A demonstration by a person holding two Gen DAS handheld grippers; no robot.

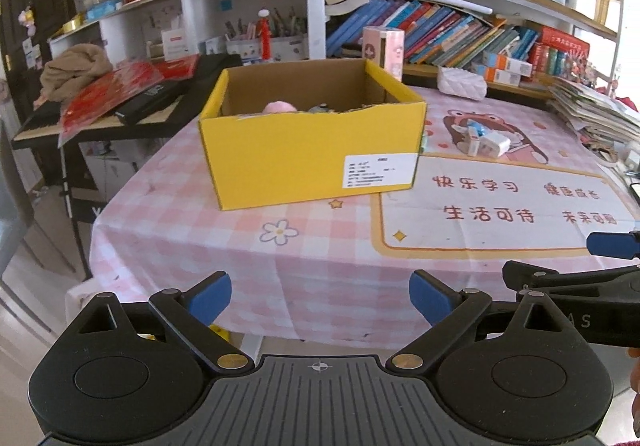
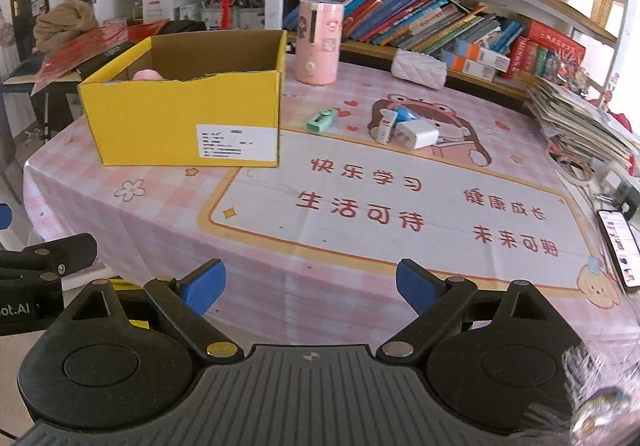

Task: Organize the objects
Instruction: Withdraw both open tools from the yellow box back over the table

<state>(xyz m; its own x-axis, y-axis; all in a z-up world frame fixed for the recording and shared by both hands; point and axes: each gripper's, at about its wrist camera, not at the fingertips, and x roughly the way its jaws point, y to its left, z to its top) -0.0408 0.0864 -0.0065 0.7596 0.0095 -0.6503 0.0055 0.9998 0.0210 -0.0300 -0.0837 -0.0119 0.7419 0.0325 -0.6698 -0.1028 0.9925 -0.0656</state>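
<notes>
Pink tablecloth (image 2: 360, 246) below left gripper (image 1: 320, 302) and right gripper (image 2: 310, 292), fingers released, angled down.

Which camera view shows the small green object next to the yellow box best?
The right wrist view: the small green object lies whole and unobstructed on the tablecloth, just right of the yellow box. In the left wrist view the box's right corner hides nearly all of it; only a green sliver shows.
</notes>
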